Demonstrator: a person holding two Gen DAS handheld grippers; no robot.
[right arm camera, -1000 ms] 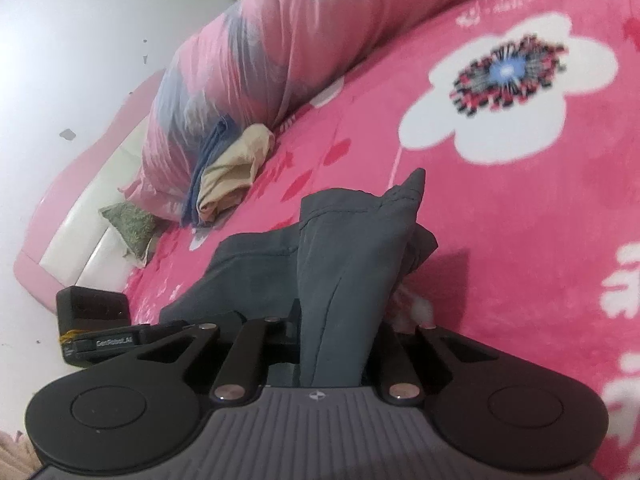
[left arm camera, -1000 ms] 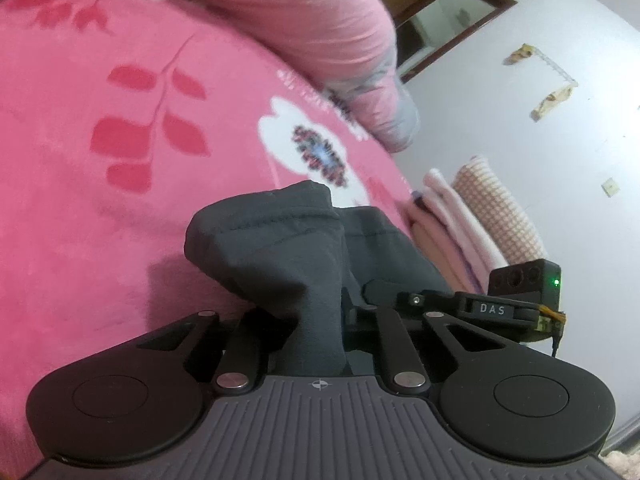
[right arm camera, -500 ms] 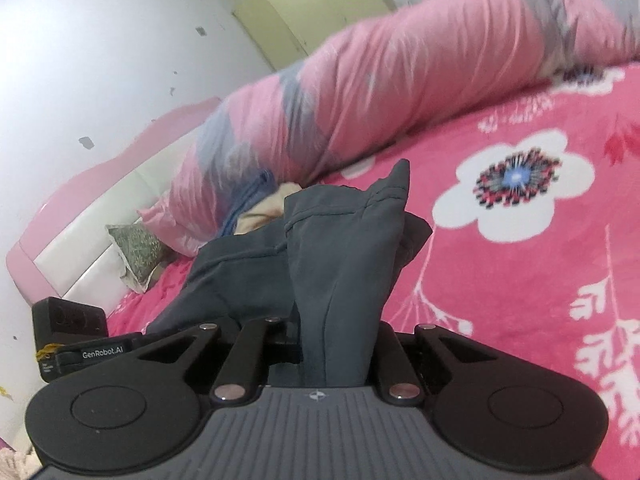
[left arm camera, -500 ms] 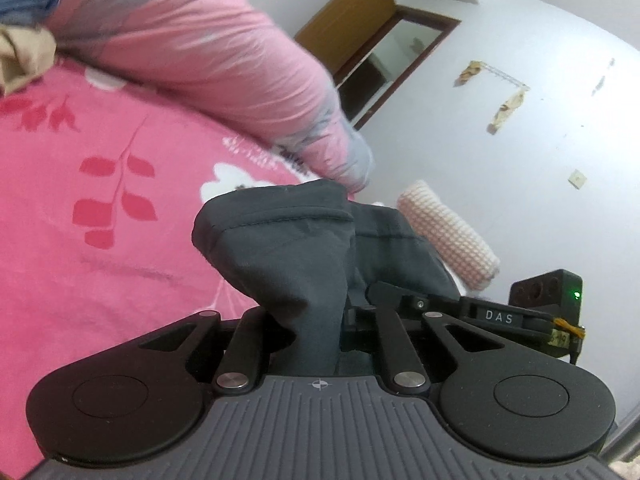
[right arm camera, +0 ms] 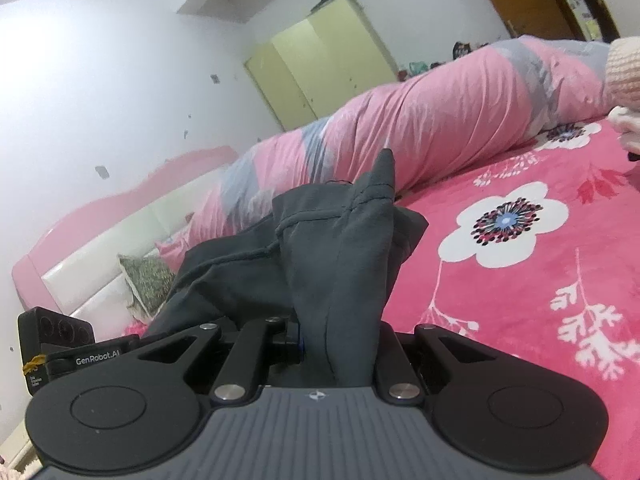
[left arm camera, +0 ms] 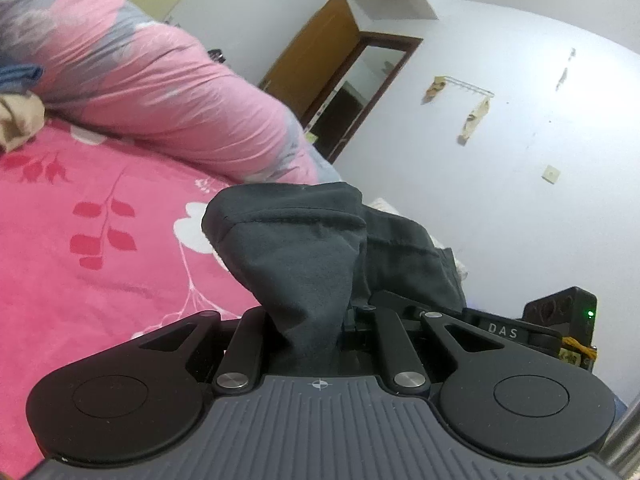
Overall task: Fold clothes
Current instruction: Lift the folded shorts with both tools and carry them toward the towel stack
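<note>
Left wrist view shows your left gripper (left arm camera: 316, 344) clamped on the dark grey cotton garment (left arm camera: 296, 256); the right gripper (right arm camera: 340, 356) likewise. Keep both corners level and the hem taut over the pink floral bed (left arm camera: 80, 248).

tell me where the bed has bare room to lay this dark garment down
Free: the pink floral blanket between the rolled quilt and the grippers. Crowded: the beige cloth and blue cloth by the quilt, and the pale stack at the far corner.

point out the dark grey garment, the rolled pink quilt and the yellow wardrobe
dark grey garment (left arm camera: 304, 264): left wrist view, bunched cloth above the claw
rolled pink quilt (right arm camera: 440, 120): right wrist view, its pink middle
yellow wardrobe (right arm camera: 316, 60): right wrist view, door front
</note>
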